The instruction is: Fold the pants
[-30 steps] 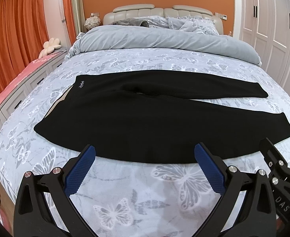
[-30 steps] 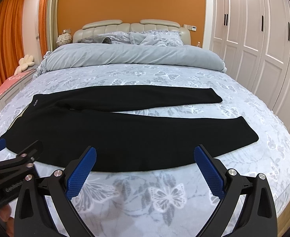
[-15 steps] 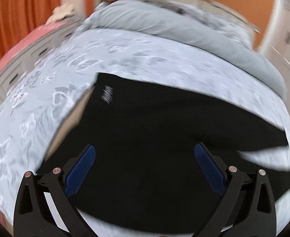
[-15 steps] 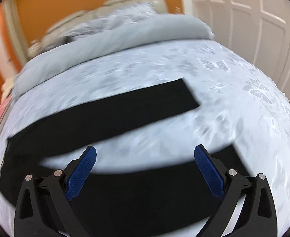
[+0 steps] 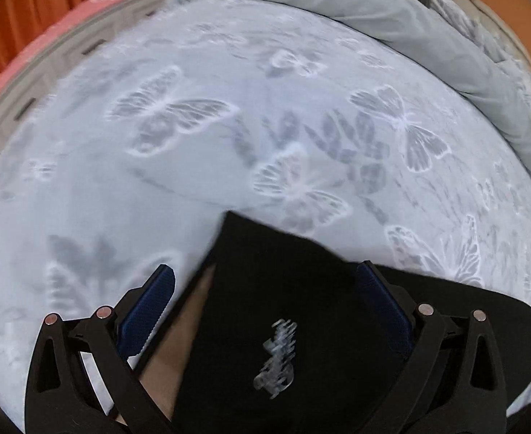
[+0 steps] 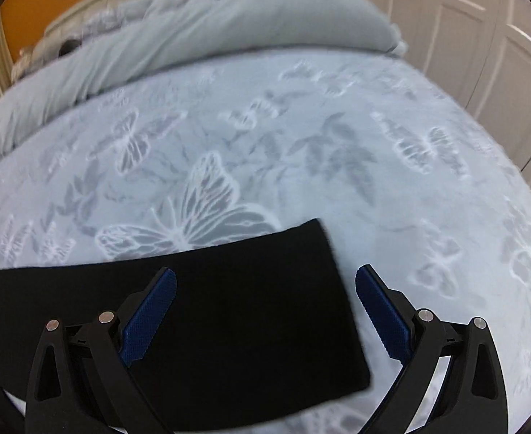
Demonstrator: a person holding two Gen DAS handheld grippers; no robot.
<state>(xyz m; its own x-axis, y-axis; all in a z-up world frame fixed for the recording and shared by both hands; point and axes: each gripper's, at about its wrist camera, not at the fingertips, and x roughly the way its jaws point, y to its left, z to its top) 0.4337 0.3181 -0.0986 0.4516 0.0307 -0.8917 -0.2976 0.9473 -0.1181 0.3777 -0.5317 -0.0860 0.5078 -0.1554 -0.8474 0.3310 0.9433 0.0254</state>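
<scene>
Black pants lie flat on the bed. In the left wrist view their waist corner [image 5: 276,271] with a small white logo [image 5: 276,358] lies between my fingers; a tan inner lining shows at the waist's left edge. My left gripper [image 5: 265,311] is open, just above that corner. In the right wrist view the far leg's cuff end [image 6: 265,307] lies between the fingers of my right gripper [image 6: 265,311], which is open and close above it. The middle of the pants is out of view.
The bed has a pale blue butterfly-print cover [image 5: 229,126]. A rolled grey duvet [image 6: 211,32] lies across the head end. White wardrobe doors [image 6: 482,36] stand to the right, a pink-topped drawer unit [image 5: 30,58] to the left.
Both grippers have moved forward from the bed's near edge and apart: the left down onto the waist corner, the right down onto the far leg's cuff. Both stay open.
</scene>
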